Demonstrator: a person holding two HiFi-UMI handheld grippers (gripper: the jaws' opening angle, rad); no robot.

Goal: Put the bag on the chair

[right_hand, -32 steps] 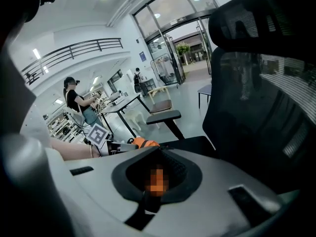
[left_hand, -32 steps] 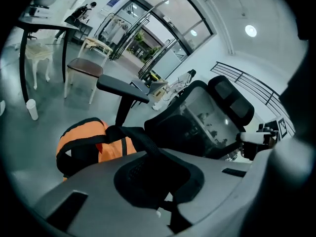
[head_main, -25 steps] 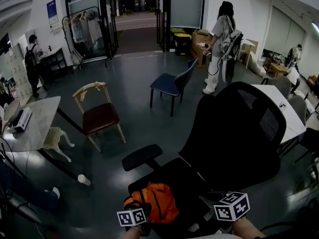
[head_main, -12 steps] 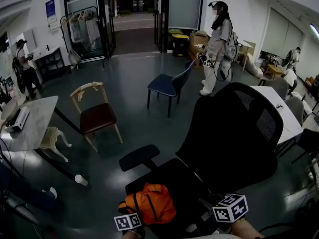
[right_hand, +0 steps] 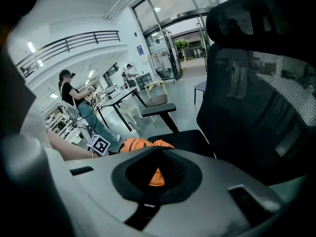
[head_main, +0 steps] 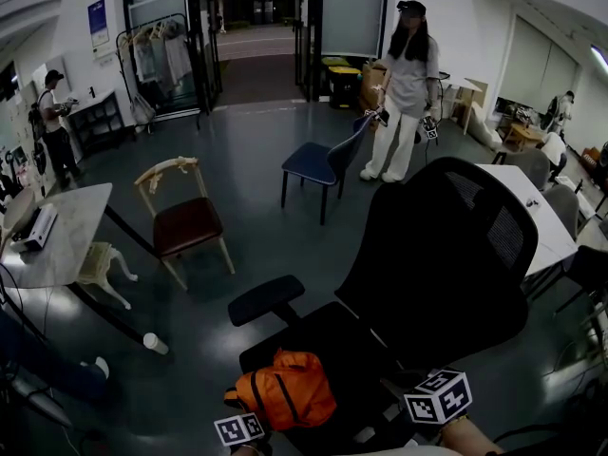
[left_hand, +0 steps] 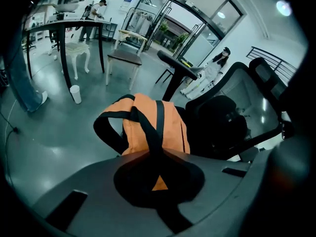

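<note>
An orange bag (head_main: 285, 392) with black straps lies on the front left of the black office chair's seat (head_main: 356, 340), before its tall mesh backrest (head_main: 446, 255). My left gripper (head_main: 247, 412) sits at the bag's near edge; in the left gripper view the bag (left_hand: 155, 127) fills the middle and a black strap runs down into the left gripper (left_hand: 158, 174), which is shut on it. My right gripper (head_main: 399, 392) hangs over the seat's right side, apart from the bag. In the right gripper view it (right_hand: 155, 177) looks shut and empty, with the bag (right_hand: 143, 144) beyond.
The chair's armrest (head_main: 268, 299) juts out left of the bag. A paper cup (head_main: 155, 343) stands on the floor by a table (head_main: 57, 236). Farther off are a wooden chair (head_main: 190, 224), a blue chair (head_main: 318, 160), a standing person (head_main: 399, 93) and a white table (head_main: 541, 207).
My left gripper has sunk toward the bottom edge with the strap, and the bag has settled lower on the seat. The person at the back has turned and stepped left. The right gripper stayed put.
</note>
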